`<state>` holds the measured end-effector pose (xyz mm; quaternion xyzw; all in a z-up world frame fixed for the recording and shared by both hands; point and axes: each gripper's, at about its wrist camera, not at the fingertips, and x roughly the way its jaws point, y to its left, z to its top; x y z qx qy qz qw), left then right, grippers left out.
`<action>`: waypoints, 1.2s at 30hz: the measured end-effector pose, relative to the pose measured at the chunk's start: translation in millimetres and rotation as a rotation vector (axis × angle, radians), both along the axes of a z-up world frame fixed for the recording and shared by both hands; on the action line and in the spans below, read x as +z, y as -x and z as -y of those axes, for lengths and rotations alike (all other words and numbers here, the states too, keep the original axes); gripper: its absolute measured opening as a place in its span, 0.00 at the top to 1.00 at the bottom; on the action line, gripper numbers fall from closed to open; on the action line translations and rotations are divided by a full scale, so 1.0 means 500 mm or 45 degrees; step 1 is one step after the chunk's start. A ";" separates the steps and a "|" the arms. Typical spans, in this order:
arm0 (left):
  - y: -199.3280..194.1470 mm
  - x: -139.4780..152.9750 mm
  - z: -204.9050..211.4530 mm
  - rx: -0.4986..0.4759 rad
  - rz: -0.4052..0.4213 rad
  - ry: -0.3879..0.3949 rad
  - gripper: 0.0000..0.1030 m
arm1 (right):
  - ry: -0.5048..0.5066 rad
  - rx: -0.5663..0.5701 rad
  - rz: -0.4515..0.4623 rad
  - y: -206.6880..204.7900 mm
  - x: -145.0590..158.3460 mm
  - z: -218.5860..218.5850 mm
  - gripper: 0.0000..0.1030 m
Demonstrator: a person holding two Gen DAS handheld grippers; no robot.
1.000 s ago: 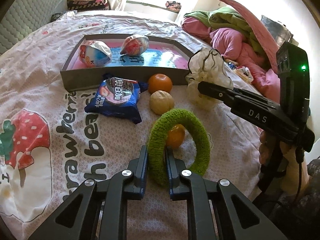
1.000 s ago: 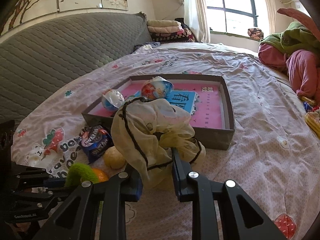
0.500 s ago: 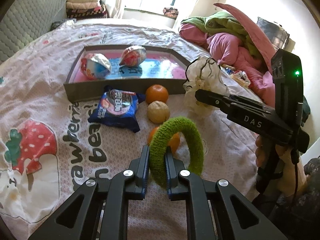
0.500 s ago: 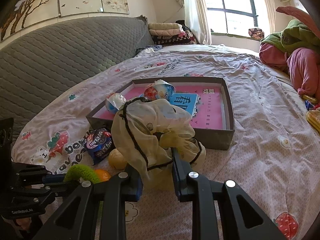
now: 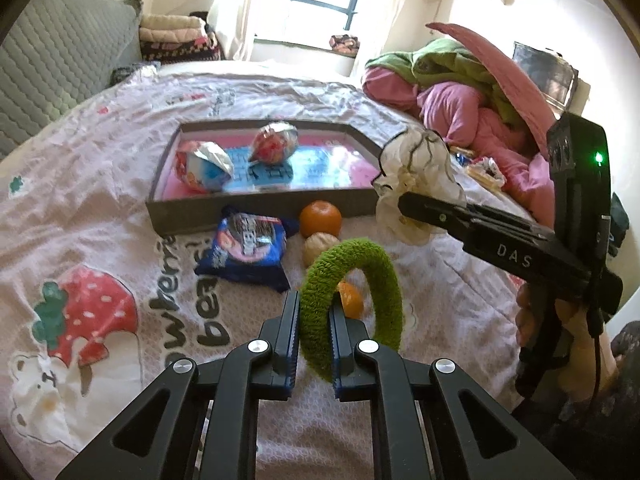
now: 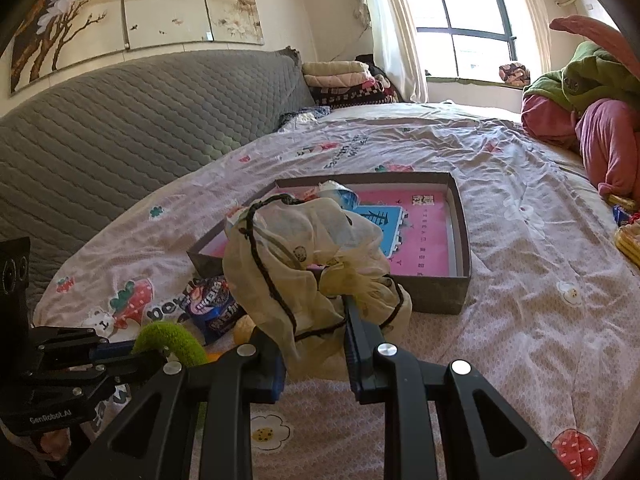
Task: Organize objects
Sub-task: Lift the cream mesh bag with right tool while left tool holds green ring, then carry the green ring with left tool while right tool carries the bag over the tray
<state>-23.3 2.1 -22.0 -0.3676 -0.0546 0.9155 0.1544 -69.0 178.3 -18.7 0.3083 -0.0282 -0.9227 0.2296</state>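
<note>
Your left gripper (image 5: 314, 344) pinches the green fuzzy ring (image 5: 352, 300) at lower centre, lifted above the bed (image 5: 100, 240). Your right gripper (image 6: 316, 344) clamps the cream scrunchie (image 6: 304, 264) mid-frame, before the grey box (image 6: 440, 292).

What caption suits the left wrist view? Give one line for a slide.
Left gripper clamps a green fuzzy ring above the bedsheet; right gripper holds a cream scrunchie near the tray.
</note>
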 end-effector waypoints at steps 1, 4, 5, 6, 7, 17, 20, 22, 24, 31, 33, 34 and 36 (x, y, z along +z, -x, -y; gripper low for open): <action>0.001 0.005 0.002 0.013 -0.009 0.005 0.88 | 0.007 0.001 -0.004 -0.001 0.002 -0.001 0.76; 0.004 0.011 0.006 0.034 -0.019 0.013 0.88 | 0.009 -0.002 -0.011 -0.002 0.005 -0.002 0.76; 0.005 0.014 0.007 0.042 -0.025 0.021 0.88 | 0.010 -0.001 -0.013 -0.003 0.006 -0.002 0.76; 0.005 0.016 0.007 0.050 -0.030 0.031 0.88 | 0.005 -0.001 -0.018 -0.004 0.008 -0.001 0.76; 0.006 0.019 0.008 0.055 -0.035 0.038 0.88 | -0.001 -0.001 -0.023 -0.005 0.009 0.000 0.76; 0.032 0.070 0.015 0.093 -0.125 0.049 0.88 | -0.006 0.001 -0.094 -0.019 0.030 0.005 0.76; 0.040 0.079 0.013 0.096 -0.144 0.052 0.88 | -0.003 0.000 -0.094 -0.018 0.030 0.005 0.76; 0.047 0.083 0.013 0.097 -0.145 0.042 0.88 | 0.000 -0.001 -0.095 -0.017 0.031 0.005 0.76; 0.052 0.087 0.011 0.094 -0.147 0.038 0.88 | 0.000 -0.003 -0.100 -0.017 0.032 0.005 0.76; 0.080 0.102 0.010 0.105 -0.162 0.033 0.88 | 0.016 0.001 -0.097 -0.011 0.036 0.002 0.76; 0.090 0.107 0.007 0.104 -0.166 0.030 0.88 | 0.018 0.001 -0.097 -0.008 0.037 0.001 0.76; 0.095 0.110 0.006 0.099 -0.166 0.021 0.88 | 0.016 -0.002 -0.101 -0.007 0.038 0.001 0.76; 0.104 0.114 0.005 0.094 -0.167 0.013 0.88 | 0.020 -0.002 -0.104 -0.005 0.040 0.001 0.76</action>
